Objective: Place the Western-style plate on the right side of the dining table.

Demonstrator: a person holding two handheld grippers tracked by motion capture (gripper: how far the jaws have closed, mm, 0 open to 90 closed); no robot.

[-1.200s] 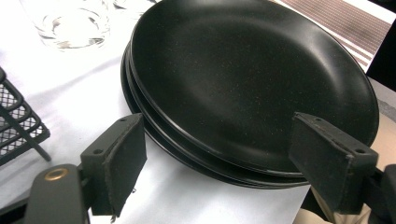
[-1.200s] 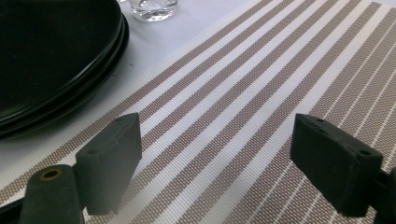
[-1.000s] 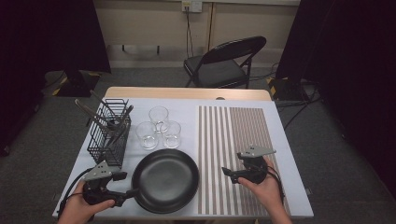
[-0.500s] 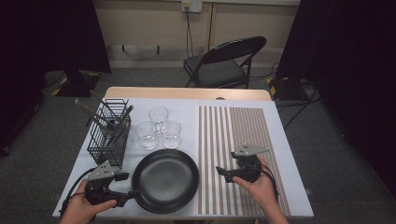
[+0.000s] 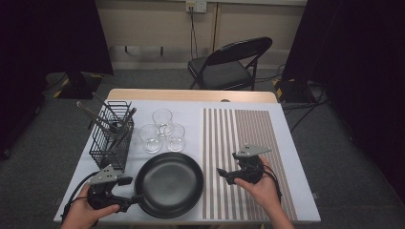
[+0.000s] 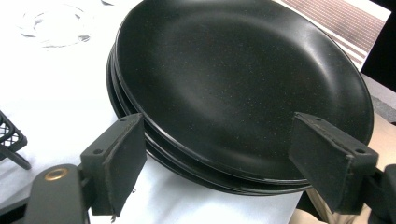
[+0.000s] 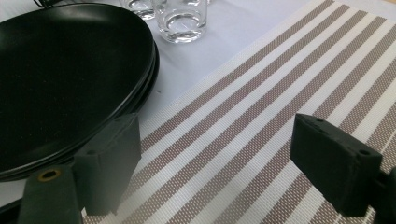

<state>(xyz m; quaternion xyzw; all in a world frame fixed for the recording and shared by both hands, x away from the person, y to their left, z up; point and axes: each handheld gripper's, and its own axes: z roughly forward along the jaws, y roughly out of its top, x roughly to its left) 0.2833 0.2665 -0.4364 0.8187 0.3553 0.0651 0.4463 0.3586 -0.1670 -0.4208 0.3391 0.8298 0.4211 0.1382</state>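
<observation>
The stack of black plates point(image 6: 243, 93) runs past the top edge in the left gripper view, so how many lie there I can't count. The utensils in the wire caddy point(image 5: 113, 136) are too small to name.

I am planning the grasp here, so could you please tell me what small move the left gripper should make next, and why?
Probably ease the left gripper forward a little. Its jaws stand open on either side of the near rim of the stack of black plates, not yet closed on it. The right gripper hangs open over the striped placemat, beside the stack.
</observation>
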